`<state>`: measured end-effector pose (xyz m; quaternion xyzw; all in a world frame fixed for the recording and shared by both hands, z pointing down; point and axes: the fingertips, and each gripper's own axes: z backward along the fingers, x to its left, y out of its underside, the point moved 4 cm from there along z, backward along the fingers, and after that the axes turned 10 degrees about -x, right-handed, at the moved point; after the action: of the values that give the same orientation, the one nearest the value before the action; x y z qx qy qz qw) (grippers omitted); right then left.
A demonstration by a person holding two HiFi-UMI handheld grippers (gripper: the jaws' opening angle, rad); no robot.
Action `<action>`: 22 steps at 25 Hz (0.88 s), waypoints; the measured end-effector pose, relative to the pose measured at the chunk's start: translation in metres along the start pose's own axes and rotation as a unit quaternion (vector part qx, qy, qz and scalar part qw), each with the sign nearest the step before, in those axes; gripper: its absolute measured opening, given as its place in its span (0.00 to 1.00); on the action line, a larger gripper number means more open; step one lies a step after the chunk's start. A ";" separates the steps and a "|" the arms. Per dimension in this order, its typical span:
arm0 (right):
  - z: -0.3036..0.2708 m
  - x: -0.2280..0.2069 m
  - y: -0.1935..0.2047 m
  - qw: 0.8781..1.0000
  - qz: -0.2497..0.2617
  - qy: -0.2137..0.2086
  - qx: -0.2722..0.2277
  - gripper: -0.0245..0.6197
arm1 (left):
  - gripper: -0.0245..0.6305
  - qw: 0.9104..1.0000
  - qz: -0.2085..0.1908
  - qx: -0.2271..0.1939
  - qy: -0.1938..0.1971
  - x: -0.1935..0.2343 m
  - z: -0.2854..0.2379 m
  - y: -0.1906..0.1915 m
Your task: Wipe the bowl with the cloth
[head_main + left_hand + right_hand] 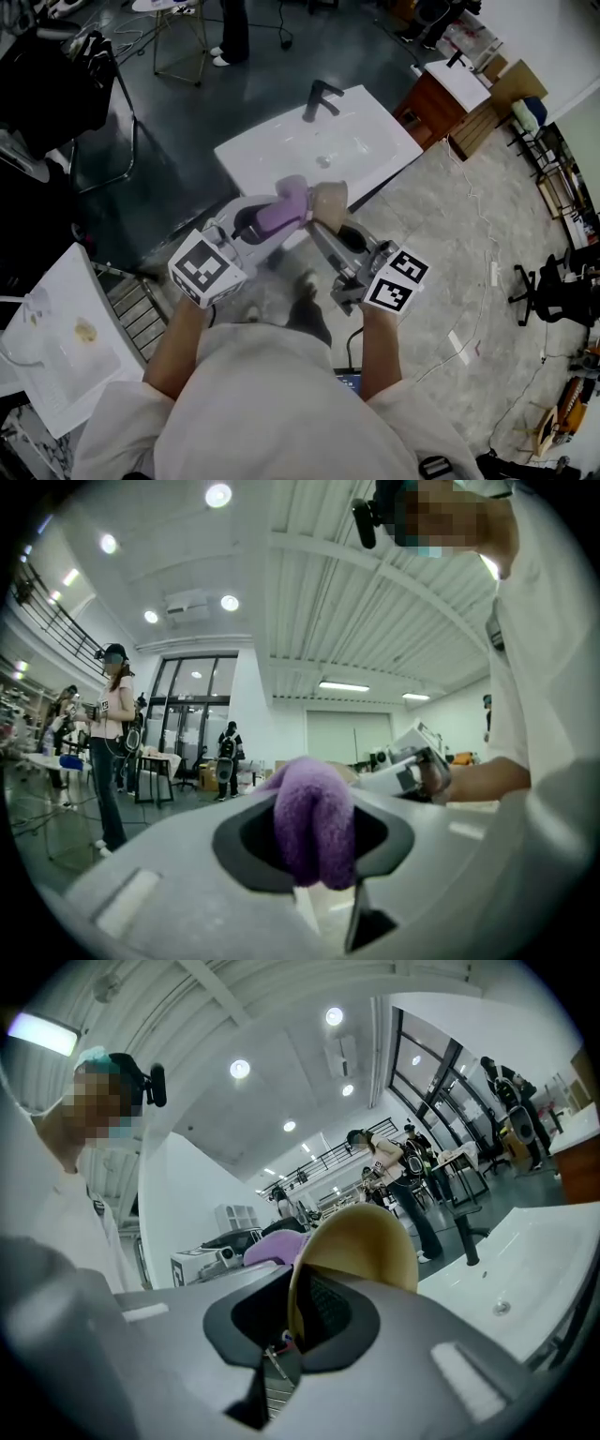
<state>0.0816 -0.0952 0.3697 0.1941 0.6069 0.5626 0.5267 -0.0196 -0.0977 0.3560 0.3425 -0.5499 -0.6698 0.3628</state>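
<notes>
left hand-held gripper (pixel 265 223): held level in the air on the near side of a white sink (pixel 281 150), jaws pinching a purple cloth (pixel 314 822) that bunches out past their tips. cloth: at centre between the two tools, its far end lying against a tan bowl (pixel 361 1241) just to its right, both well above the floor. right hand-held gripper (pixel 325 230): held level, jaws pressed together on the bowl's rim, with the bowl standing on edge.

The cloth (pixel 314 819) looks fuzzy, the bowl (pixel 364 1241) smooth and matt.
</notes>
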 end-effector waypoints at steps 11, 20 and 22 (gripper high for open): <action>-0.006 0.003 -0.003 0.996 0.069 0.040 0.046 0.07 | 0.21 0.996 -0.039 0.006 -0.083 0.017 0.017 -0.019; -0.004 0.011 -0.023 0.987 0.122 0.090 0.051 0.07 | 0.21 0.984 -0.070 0.043 -0.160 0.034 0.052 -0.023; -0.004 0.011 -0.026 0.984 0.134 0.107 0.056 0.07 | 0.21 0.979 -0.083 0.054 -0.176 0.037 0.059 -0.026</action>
<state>0.0835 -0.0952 0.3407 0.2418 0.6587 0.6106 0.3672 -0.0914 -0.0974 0.3372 0.2828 -0.6103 -0.7165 0.1847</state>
